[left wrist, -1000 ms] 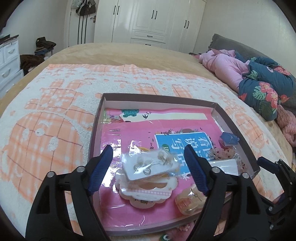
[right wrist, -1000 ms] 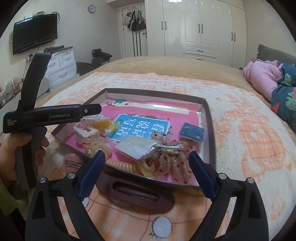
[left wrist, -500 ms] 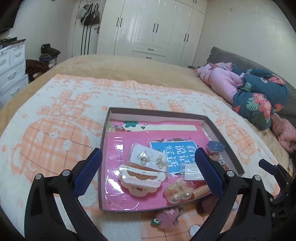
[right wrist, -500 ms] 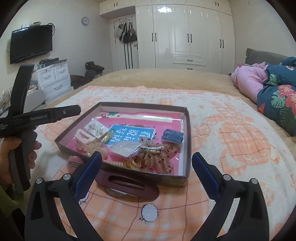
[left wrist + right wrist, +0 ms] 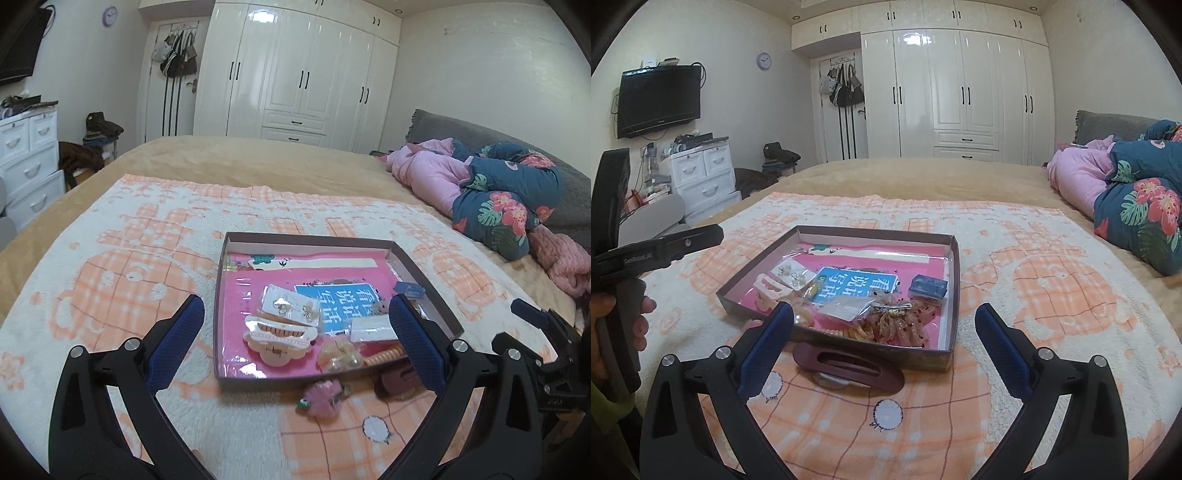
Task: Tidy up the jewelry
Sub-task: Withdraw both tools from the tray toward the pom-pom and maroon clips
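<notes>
Left wrist view: left gripper (image 5: 293,334) fingers spread wide, empty. Right gripper (image 5: 884,334) likewise. Box (image 5: 236,376) on bed blanket (image 5: 110,258) corrals earring card (image 5: 291,304), hair clips; brown clip (image 5: 849,367) and pink clip (image 5: 323,397) lie outside, likely next.

Both grippers' jaws have spread and withdrawn from the tray (image 5: 424,280).

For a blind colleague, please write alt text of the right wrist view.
A shallow box of hair clips and jewelry sits on a peach blanket on a bed, framed by the open right hand-held gripper. A maroon hair clip lies outside the box.
</notes>
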A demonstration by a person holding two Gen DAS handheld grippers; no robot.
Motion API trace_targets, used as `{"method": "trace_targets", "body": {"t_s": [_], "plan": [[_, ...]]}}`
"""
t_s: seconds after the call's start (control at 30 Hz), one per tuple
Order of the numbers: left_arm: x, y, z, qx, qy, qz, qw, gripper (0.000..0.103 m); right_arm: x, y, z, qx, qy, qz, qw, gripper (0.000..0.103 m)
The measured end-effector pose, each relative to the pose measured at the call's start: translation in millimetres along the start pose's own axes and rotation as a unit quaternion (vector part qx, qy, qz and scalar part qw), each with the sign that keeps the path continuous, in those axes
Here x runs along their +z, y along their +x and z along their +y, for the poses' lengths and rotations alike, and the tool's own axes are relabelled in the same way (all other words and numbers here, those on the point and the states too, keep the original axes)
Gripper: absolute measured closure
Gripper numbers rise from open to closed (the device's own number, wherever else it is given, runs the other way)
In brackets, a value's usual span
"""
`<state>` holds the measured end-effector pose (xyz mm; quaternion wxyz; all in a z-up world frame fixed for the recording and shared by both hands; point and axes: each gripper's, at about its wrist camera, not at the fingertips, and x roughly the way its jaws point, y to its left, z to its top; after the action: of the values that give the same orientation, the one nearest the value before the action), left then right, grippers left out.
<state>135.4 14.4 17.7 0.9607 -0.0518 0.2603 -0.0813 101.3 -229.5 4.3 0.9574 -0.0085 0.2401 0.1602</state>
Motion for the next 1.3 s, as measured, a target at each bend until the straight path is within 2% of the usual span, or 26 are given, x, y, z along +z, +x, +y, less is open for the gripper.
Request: {"method": "trace_targets", "body": {"t_s": [0.67, 1.1, 1.3], "plan": [[-38.4, -19.4, 2.5, 0.008, 0.018, 0.02, 0.9996, 0.011, -12.2, -15.1, 15.2, 0.01, -0.031, 0.0, 0.999, 0.007], [-56.1, -15.9, 3.1, 0.009, 0.023, 0.043, 0.9988, 0.011, -31.4, -1.8, 20.2, 0.015, -0.027, 0.038, 0.999, 0.007], [-67.6, -0.6, 5.3, 0.006, 0.025, 0.073, 0.997, 0.011, -41.3, 9.0, 23.5, 0.018, -0.03, 0.059, 0.998, 0.007]]}}
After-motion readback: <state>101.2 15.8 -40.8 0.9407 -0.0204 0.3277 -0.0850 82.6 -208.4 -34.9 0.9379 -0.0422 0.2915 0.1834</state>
